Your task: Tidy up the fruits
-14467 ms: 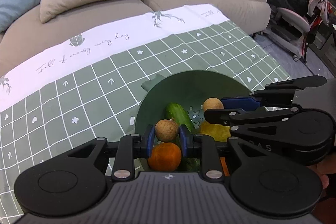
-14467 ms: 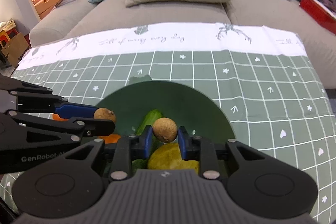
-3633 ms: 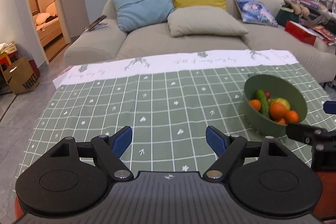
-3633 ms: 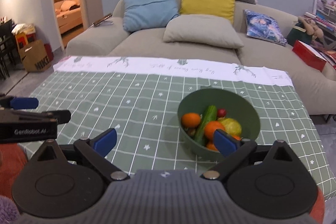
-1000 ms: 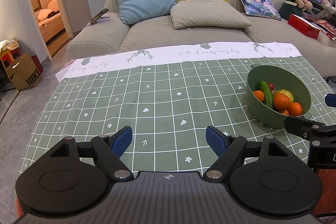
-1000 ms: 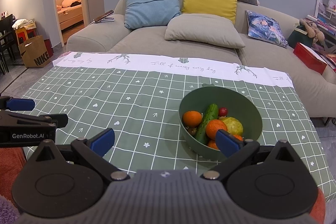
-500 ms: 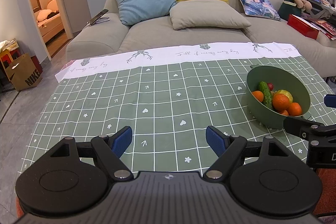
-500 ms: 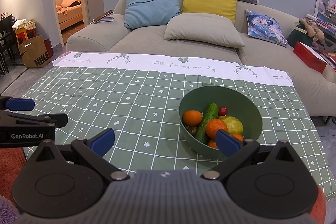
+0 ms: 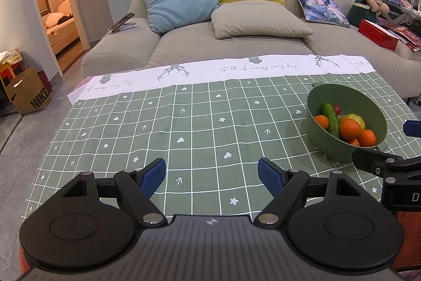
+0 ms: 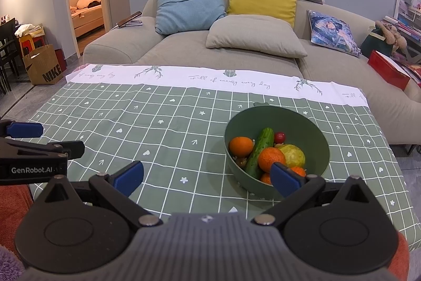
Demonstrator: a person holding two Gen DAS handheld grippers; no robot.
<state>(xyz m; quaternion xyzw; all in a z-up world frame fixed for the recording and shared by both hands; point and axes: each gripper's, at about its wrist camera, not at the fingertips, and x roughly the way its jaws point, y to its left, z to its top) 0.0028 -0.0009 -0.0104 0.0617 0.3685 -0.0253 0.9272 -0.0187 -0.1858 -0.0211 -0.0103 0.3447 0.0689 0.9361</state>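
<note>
A green bowl (image 10: 313,133) stands on the right half of the table; it also shows in the left wrist view (image 9: 373,112). It holds oranges (image 10: 271,159), a cucumber (image 10: 259,152), a yellow-green fruit (image 10: 293,155) and a small red fruit (image 10: 279,137). My left gripper (image 9: 211,177) is open and empty over the table's near edge, left of the bowl. My right gripper (image 10: 206,177) is open and empty, just in front of the bowl; its right fingertip (image 10: 284,179) overlaps the bowl's near rim in the view.
The table carries a green checked cloth (image 10: 163,128) with a white far band. A beige sofa (image 10: 200,52) with cushions stands right behind it. A paper bag (image 10: 43,65) sits on the floor far left. A red box (image 10: 388,67) lies on the sofa's right end.
Since 14.5 s ago both grippers let go of the small brown fruits and drew back from the bowl. Over the last second almost nothing has moved.
</note>
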